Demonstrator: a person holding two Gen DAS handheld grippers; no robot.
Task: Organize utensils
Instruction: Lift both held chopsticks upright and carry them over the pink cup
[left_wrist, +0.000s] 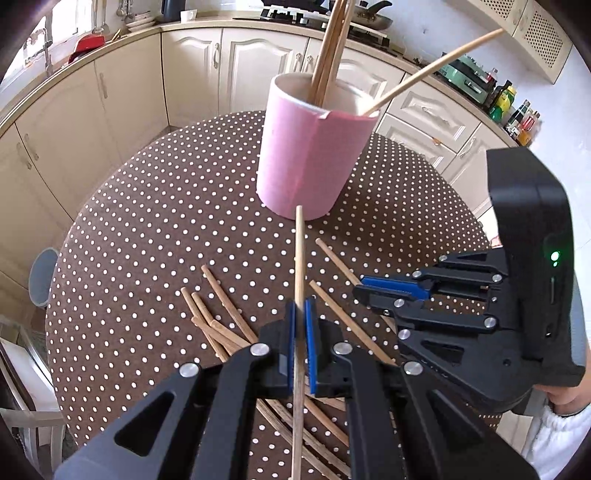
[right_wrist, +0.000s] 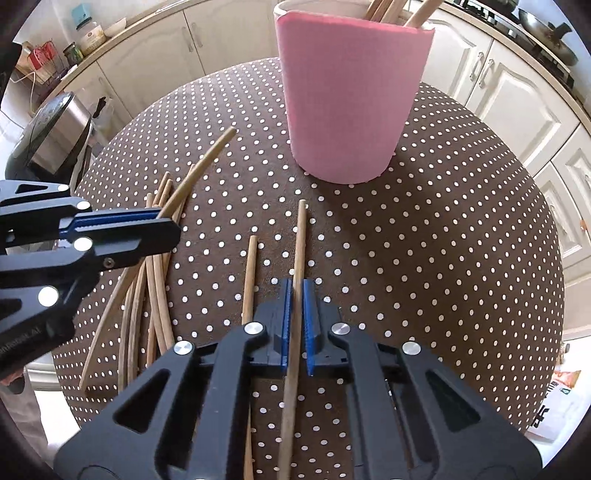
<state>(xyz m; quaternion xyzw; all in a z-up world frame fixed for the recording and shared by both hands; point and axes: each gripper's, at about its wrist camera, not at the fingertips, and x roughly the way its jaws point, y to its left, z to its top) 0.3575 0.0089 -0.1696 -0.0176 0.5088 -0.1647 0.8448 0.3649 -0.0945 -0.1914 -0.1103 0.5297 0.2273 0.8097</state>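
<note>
We have each gripper, left and right, clamped mid-length on a chopstick: light, stiff, slippery.

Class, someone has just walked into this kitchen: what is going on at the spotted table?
A person is sorting chopsticks with two handheld grippers. The left gripper is shut on one chopstick, and the right gripper is shut on another chopstick. The pink cup already holds several, and more loose chopsticks lie on the table.
</note>
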